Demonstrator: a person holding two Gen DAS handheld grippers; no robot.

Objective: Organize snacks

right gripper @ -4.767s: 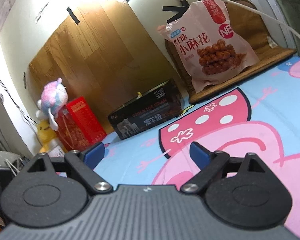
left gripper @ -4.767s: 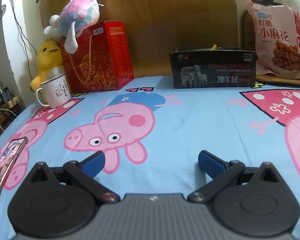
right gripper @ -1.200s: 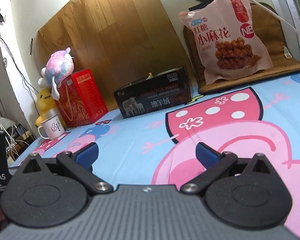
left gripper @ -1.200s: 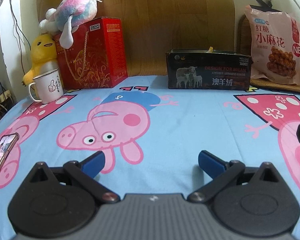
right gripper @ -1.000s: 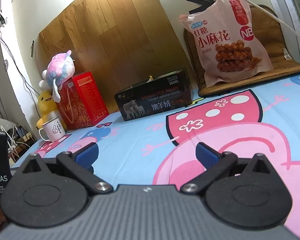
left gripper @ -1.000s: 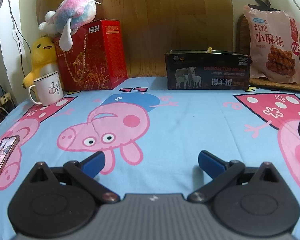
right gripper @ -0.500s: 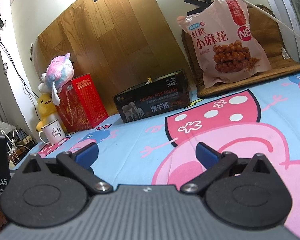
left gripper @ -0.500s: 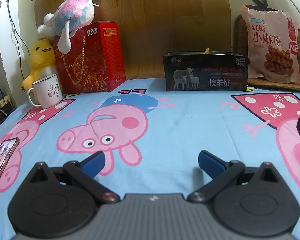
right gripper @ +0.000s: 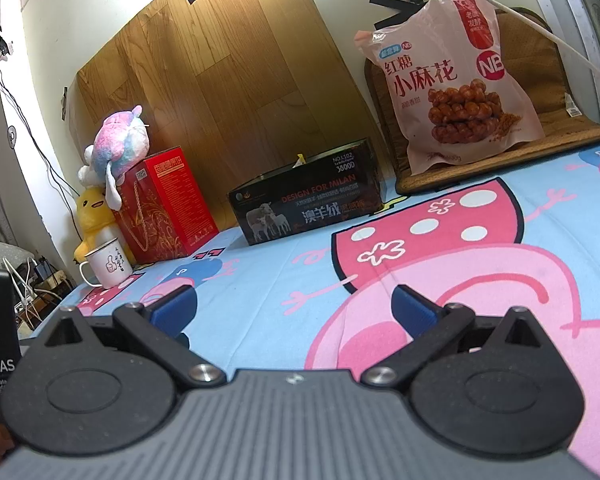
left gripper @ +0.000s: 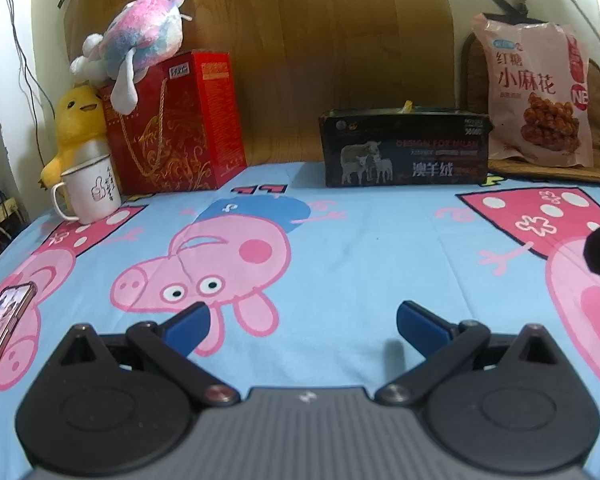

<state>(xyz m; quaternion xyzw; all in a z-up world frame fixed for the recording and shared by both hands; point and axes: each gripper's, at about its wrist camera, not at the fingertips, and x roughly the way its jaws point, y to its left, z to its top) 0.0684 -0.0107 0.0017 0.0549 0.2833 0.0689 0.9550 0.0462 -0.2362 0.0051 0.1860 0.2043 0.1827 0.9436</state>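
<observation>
Pink snack bag (right gripper: 458, 80) upright, well beyond wide-spread right tongs (right gripper: 294, 306)

Cartoon-pig bedsheet (left gripper: 380, 248) carries black box (left gripper: 404, 154), red box (left gripper: 176, 128), mug (left gripper: 90, 194), phone (left gripper: 0, 320).

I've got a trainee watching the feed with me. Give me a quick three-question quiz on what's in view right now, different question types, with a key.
1. True or false: the left tool is shut on the snack bag.
2. Multiple choice: what lies on top of the red gift box? A) white mug B) pink and blue plush toy C) phone
3. Fill in: the black box with sheep on it stands to the ___ of the snack bag, as the left wrist view shows it.

Key
1. False: both the left tool and the right tool are open and hold nothing; the bag leans at the back.
2. B, the plush toy.
3. Left.
</observation>
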